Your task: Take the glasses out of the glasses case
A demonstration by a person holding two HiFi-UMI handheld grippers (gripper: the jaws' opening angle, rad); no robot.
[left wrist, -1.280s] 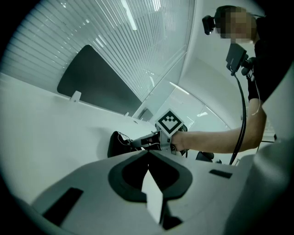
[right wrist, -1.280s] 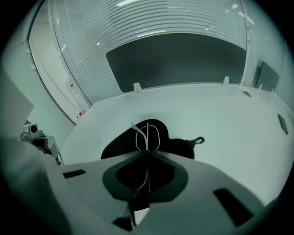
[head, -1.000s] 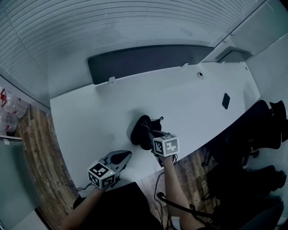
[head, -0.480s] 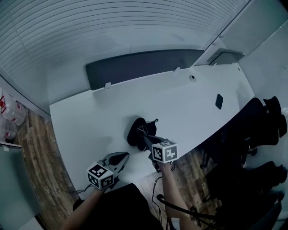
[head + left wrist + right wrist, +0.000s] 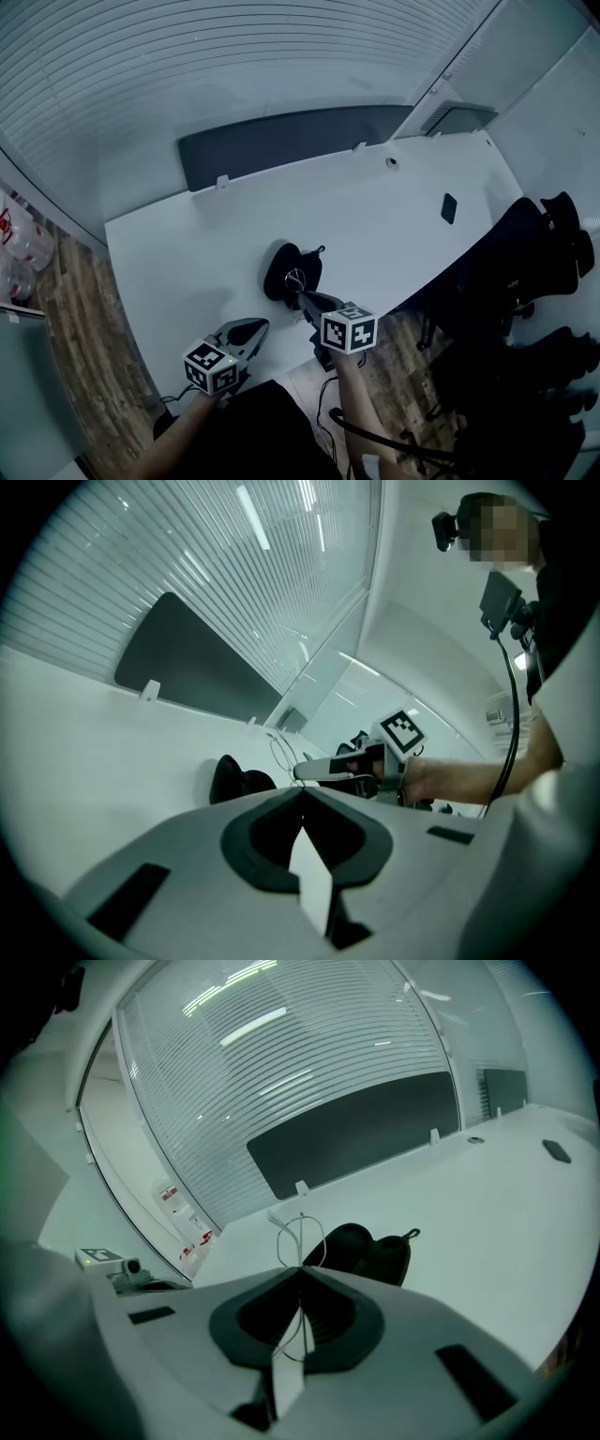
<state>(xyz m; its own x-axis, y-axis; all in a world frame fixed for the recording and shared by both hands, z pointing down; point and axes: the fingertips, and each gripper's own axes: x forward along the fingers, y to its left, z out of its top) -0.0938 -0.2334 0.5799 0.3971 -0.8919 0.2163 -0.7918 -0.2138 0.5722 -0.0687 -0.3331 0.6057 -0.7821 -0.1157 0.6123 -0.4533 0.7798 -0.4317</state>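
The desk (image 5: pixel 487 1213) is smooth and white, with a soft sheen. The glasses (image 5: pixel 302 1239) are thin bare wire, metal by the look of it. The glasses case (image 5: pixel 366 1249) is black and matt. The left hand-held gripper (image 5: pixel 302 791) and the right hand-held gripper (image 5: pixel 300 1269) have matt grey plastic shells with dull black inlays. The floor (image 5: pixel 80 319) is grainy wood plank.

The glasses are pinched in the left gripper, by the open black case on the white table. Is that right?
Not quite. The glasses are pinched in the right gripper, not the left. The right gripper view shows the thin wire frame clamped between its shut fingers, by the open black case on the white table. The left gripper is shut on nothing.
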